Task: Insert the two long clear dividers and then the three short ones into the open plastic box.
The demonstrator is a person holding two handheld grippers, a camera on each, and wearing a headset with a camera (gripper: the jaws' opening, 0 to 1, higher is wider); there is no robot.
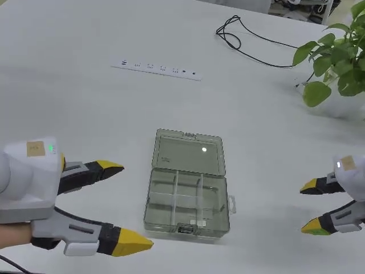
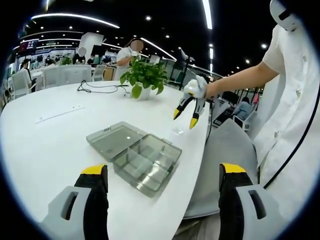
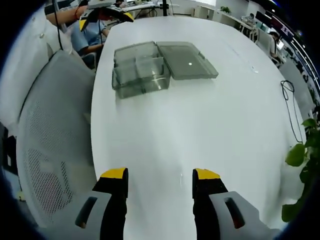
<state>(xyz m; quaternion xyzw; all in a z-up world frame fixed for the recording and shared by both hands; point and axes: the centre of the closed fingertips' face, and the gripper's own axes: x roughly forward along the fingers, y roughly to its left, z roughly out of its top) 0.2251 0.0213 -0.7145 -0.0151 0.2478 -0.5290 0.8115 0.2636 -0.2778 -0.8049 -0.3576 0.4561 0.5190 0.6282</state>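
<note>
Left claw [image 1: 137, 205] agape, empty; right claw [image 1: 303, 209] likewise. Plastic box [image 1: 171, 227] open, lid [image 1: 188, 154] flat, dividers [image 1: 175, 188] seated inside.

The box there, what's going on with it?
A person holds a left gripper and a right gripper, one on each side of the open box on the table. Both are open and empty. Clear dividers already stand inside the box, splitting it into compartments.

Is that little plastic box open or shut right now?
Open. The plastic box has its lid folded back flat on the table, and clear dividers show inside it.
</note>
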